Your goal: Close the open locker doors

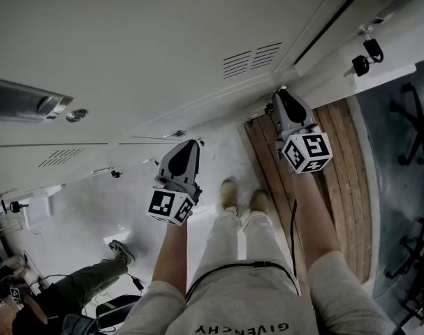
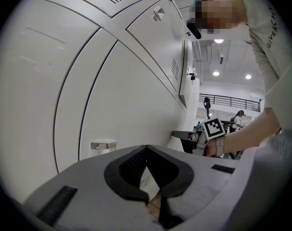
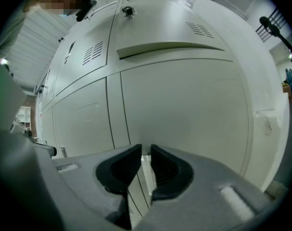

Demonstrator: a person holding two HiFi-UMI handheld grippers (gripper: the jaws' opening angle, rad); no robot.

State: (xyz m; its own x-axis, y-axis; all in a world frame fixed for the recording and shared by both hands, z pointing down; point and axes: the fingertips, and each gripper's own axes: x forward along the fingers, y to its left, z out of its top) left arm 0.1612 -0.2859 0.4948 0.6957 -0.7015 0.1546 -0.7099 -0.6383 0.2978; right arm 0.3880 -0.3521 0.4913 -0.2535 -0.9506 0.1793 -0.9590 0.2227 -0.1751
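Door edge (image 3: 170,49) juts ajar just above right claw (image 3: 146,149).

The top edge of your head view cuts off the lockers (image 1: 128,47), its lower left corner the second person (image 1: 65,299).

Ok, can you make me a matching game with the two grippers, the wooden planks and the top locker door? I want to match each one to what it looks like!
Things:
1. left gripper
2. right gripper
3. wooden planks
4. top locker door

How it looks:
A. brown
B. sticks out, a bit open
C. jaw tips touching, nothing between them
D. small gap between the jaws, nothing in it

Right pairs: 1-C, 2-D, 3-A, 4-B.
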